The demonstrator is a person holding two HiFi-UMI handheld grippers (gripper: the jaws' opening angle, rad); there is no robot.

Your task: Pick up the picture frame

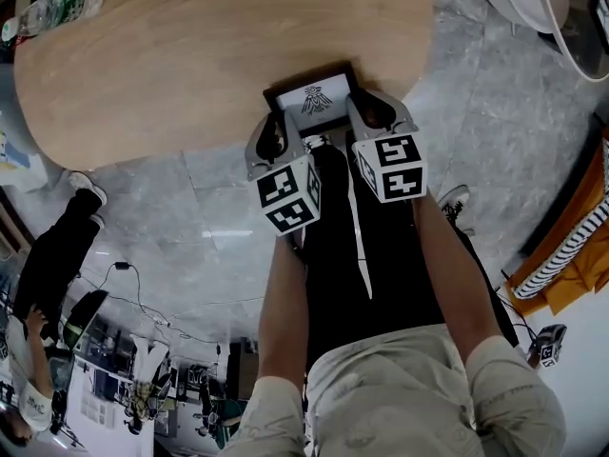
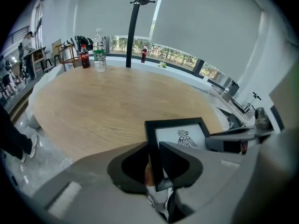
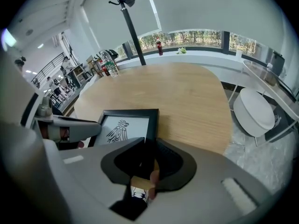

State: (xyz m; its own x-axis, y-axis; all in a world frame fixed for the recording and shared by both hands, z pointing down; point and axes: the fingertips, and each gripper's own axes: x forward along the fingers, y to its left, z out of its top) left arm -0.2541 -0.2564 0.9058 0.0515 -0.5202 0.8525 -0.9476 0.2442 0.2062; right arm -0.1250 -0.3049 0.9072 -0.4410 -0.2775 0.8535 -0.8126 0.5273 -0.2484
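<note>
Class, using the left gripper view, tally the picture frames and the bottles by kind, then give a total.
Frame: 1
Bottles: 3
Total: 4

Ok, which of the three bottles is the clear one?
The tall clear plastic bottle with a green label; the dark red-labelled cola bottle beside it and the dark cola bottle on the window ledge are shorter.

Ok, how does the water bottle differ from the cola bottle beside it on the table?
The water bottle is clear with a green label; the cola bottle is dark with a red label. The water bottle is taller and stouter. Both stand upright at the far edge of the table.
</note>
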